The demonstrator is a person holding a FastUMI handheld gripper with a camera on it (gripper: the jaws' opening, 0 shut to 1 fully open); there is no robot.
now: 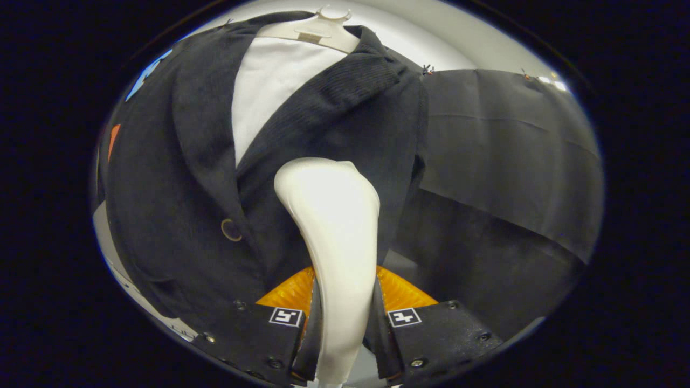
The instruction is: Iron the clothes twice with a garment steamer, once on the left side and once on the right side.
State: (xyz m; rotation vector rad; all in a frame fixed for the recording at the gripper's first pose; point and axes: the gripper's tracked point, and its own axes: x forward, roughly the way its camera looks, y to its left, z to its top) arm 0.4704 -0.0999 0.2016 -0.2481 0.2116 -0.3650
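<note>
A dark corduroy jacket [178, 178] hangs on a white hanger [323, 29] over a white shirt [269, 81], close in front of me. A round button [231, 230] sits on its front edge. My gripper [345, 318] is shut on the handle of the white garment steamer [334, 226], which rises between the fingers. The steamer's head rests against the jacket's front panel, just right of the button and below the lapel [323, 102].
The booth's black cloth wall [512, 161] hangs to the right of the jacket. A pale ceiling or wall [431, 32] shows above. A strip of white surface [129, 291] lies low to the left of the jacket.
</note>
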